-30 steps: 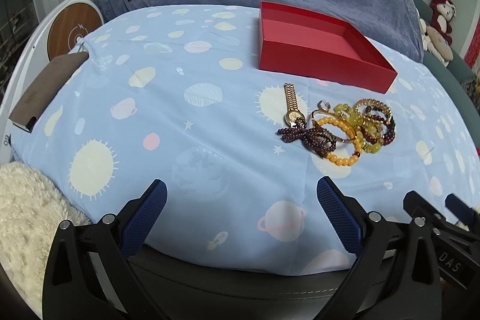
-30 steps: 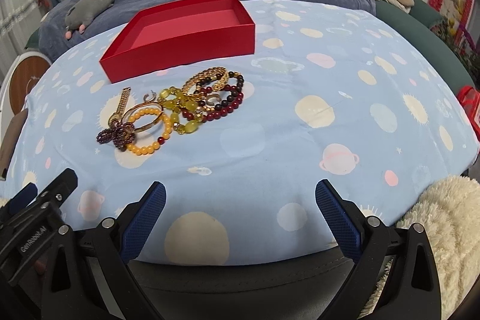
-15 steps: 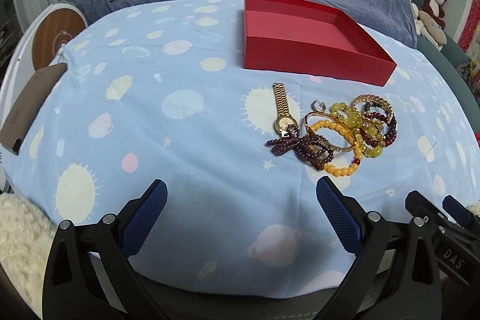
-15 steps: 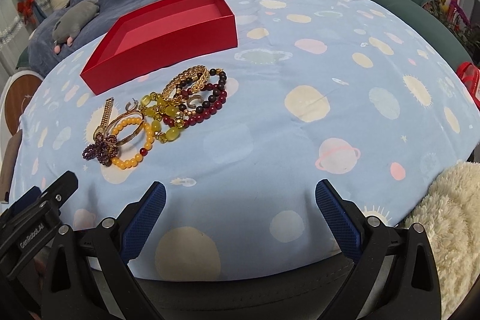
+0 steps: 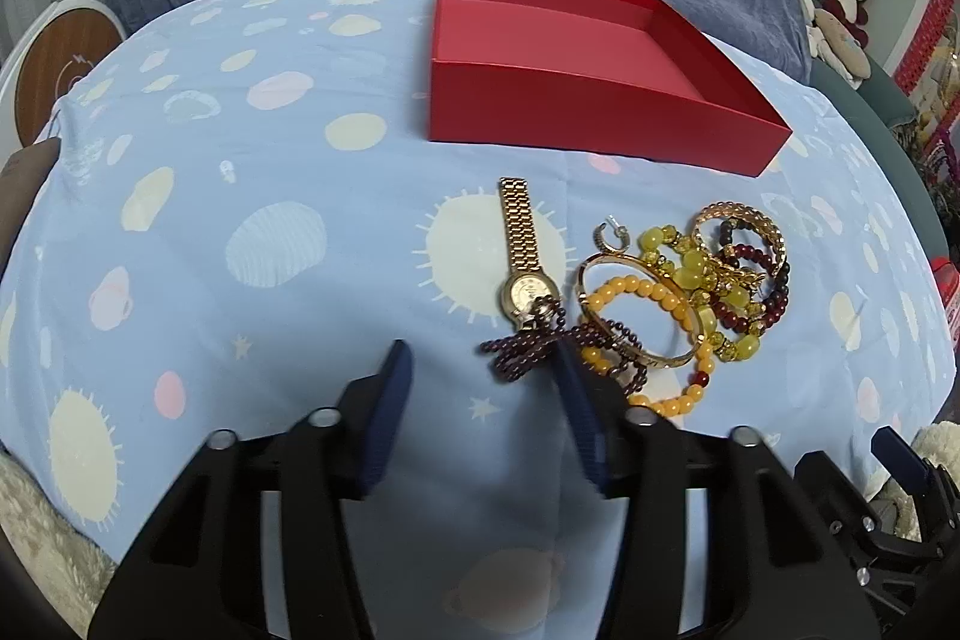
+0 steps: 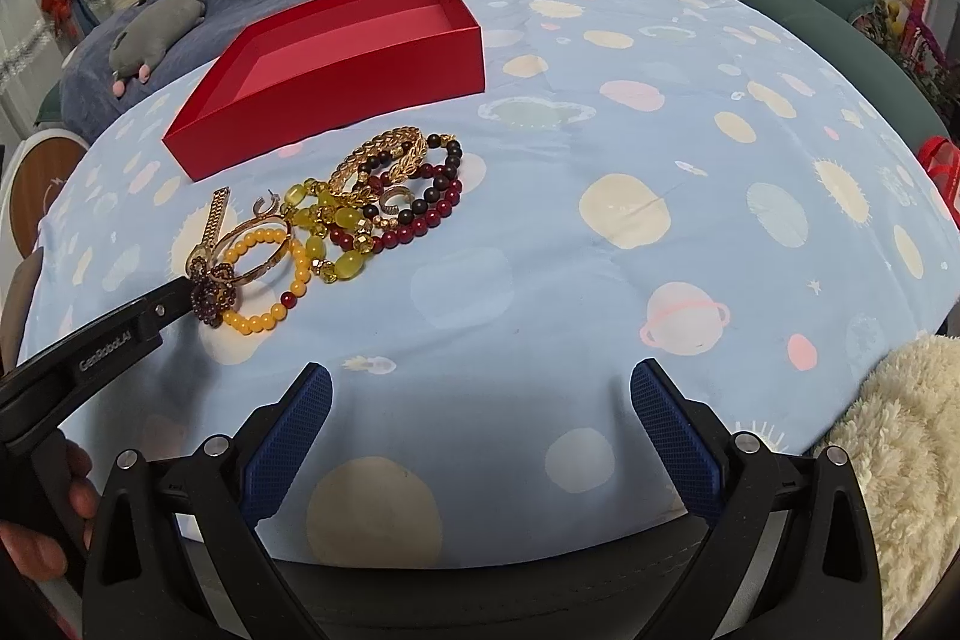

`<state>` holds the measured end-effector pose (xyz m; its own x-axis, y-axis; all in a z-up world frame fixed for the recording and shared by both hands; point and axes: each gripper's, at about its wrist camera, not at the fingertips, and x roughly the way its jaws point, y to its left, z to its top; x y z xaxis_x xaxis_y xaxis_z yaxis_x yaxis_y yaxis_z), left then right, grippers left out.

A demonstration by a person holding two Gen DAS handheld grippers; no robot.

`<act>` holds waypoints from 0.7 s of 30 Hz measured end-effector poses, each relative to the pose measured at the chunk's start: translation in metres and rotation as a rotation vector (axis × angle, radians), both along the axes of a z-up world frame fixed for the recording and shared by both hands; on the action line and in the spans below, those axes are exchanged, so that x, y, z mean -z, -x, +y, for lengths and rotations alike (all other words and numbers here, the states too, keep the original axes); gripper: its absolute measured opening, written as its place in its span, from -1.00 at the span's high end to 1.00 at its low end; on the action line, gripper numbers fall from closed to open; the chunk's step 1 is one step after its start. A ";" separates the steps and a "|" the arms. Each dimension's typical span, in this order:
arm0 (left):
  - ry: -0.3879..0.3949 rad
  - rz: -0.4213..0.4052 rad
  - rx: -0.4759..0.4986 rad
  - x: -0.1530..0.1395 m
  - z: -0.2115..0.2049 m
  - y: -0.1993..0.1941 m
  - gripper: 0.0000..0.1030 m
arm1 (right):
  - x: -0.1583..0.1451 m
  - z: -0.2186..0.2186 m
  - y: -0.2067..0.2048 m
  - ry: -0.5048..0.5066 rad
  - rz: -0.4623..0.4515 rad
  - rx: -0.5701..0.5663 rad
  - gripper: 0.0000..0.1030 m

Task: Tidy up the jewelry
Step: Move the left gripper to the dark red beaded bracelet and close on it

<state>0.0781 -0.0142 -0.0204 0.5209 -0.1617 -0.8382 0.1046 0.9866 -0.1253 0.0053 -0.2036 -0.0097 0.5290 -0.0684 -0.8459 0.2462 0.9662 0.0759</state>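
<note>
Jewelry heap (image 5: pixel 678 292) lay on bed near red box (image 5: pixel 576 70); left gripper (image 5: pixel 480 370), fingers narrowing around purple bead bracelet (image 5: pixel 528 349) without pinching, should isolate that strand; right gripper (image 6: pixel 480 394) fingers spread, empty.

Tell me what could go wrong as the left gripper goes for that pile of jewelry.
The dark purple beaded bracelet lies tangled over the gold wristwatch and thin gold bangle, so lifting it may drag those along. The left gripper, its fingers just closing with nothing between them, may also pinch the blue planet-print sheet.
</note>
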 end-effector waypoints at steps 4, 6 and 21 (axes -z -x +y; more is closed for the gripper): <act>0.012 -0.012 0.044 -0.002 -0.007 0.000 0.61 | 0.001 0.001 -0.001 -0.008 0.006 -0.007 -0.87; 0.004 -0.023 0.051 -0.004 -0.010 0.002 0.71 | 0.001 0.001 -0.001 -0.011 0.007 -0.011 -0.87; 0.099 -0.056 -0.002 -0.022 0.020 0.030 0.98 | -0.006 0.012 0.002 -0.014 -0.019 -0.063 -0.86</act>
